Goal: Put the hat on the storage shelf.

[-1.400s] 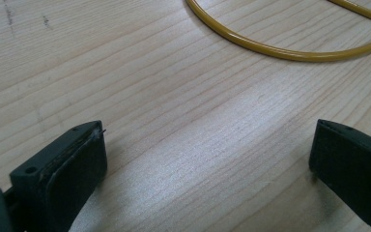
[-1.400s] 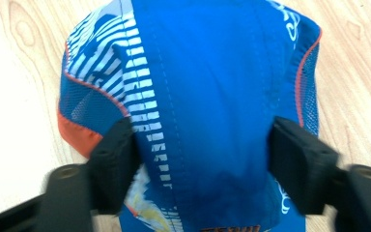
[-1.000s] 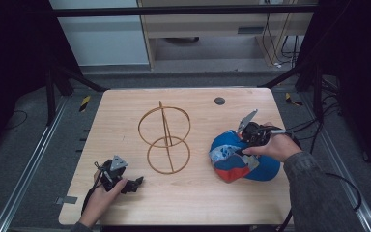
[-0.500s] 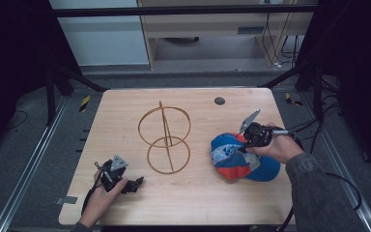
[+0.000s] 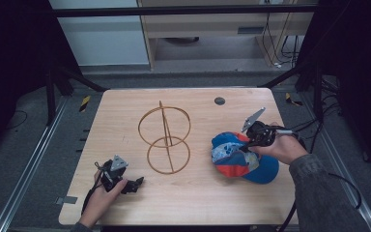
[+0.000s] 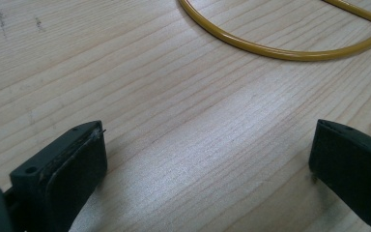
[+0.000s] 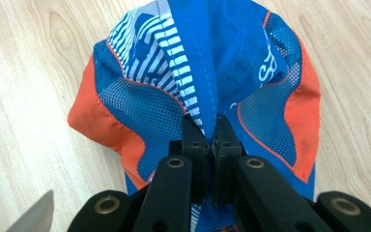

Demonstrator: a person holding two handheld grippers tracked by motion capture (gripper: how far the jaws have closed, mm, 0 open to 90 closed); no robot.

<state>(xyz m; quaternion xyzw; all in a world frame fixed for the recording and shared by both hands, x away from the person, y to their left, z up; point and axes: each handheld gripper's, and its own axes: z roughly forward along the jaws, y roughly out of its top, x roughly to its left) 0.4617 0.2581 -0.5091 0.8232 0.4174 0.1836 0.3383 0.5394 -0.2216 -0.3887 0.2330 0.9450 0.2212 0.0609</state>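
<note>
A blue, orange and white cap [image 5: 239, 159] lies on the right half of the wooden table [image 5: 125, 106]. My right gripper [image 5: 249, 143] is shut on the cap's crown fabric [image 7: 193, 82], pinching a fold between its black jaws [image 7: 211, 145]. A yellow wire stand [image 5: 166, 133] made of two rings on a rod sits at the table's middle; part of its lower ring [image 6: 280, 48] curves across the left gripper view. My left gripper [image 5: 134, 184] rests low near the front left edge, open, its jaws wide apart over bare wood [image 6: 203, 145].
A small dark disc [image 5: 219, 101] sits near the table's far edge. Cables trail off the right side [image 5: 314, 130]. Metal rails [image 5: 24, 164] and dark frame posts surround the table.
The right gripper has shifted slightly toward the near right with the cap's fabric held in it. The left hand has stayed in place.
</note>
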